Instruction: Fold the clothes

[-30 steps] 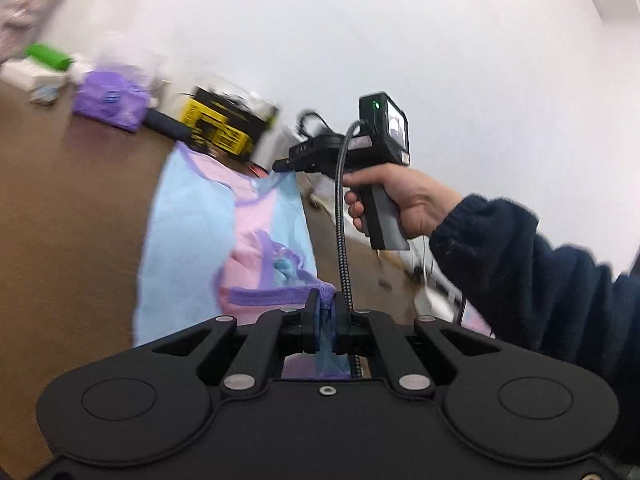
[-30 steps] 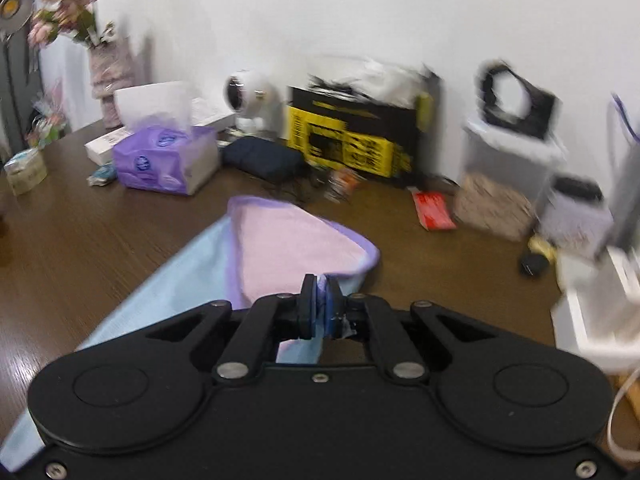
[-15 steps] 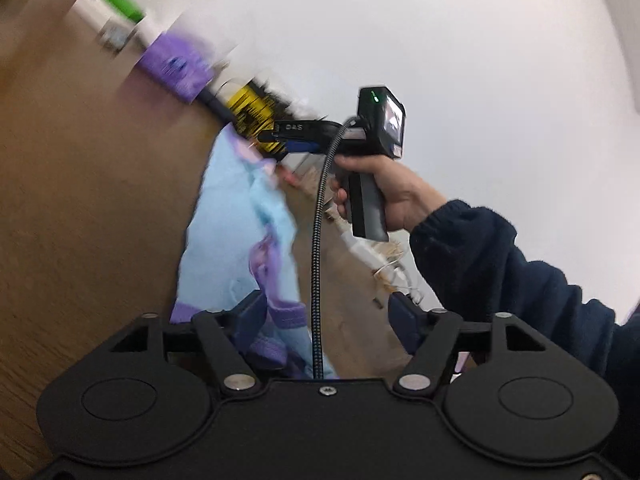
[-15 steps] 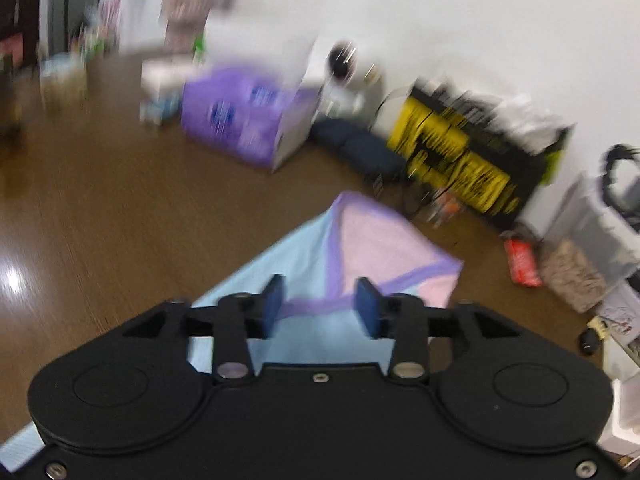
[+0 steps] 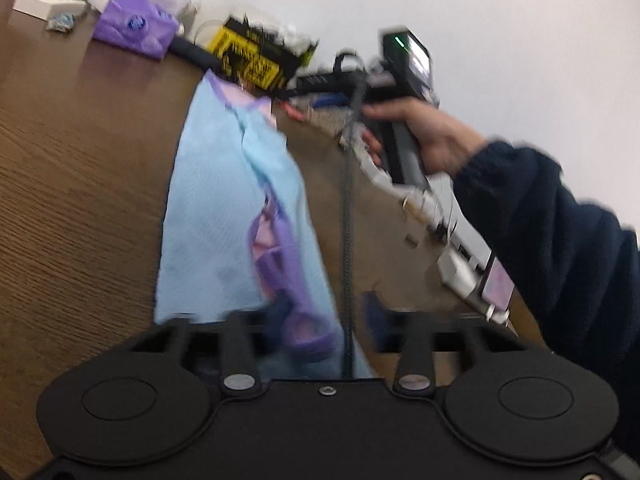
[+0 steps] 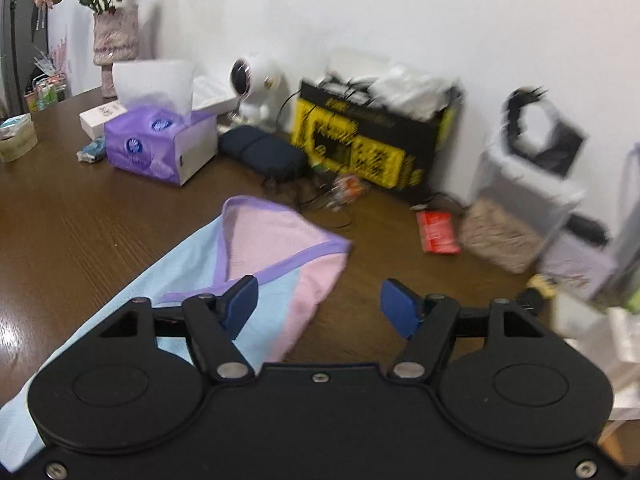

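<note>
Purple tissue box [image 6: 158,146] with white tissue up, yellow-black box [image 6: 360,140] holding bags

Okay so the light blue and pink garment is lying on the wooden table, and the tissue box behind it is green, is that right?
Not quite. The tissue box is purple, not green, as the right wrist view shows. The rest holds: the light blue and pink garment lies on the wooden table, with the box behind it.
</note>
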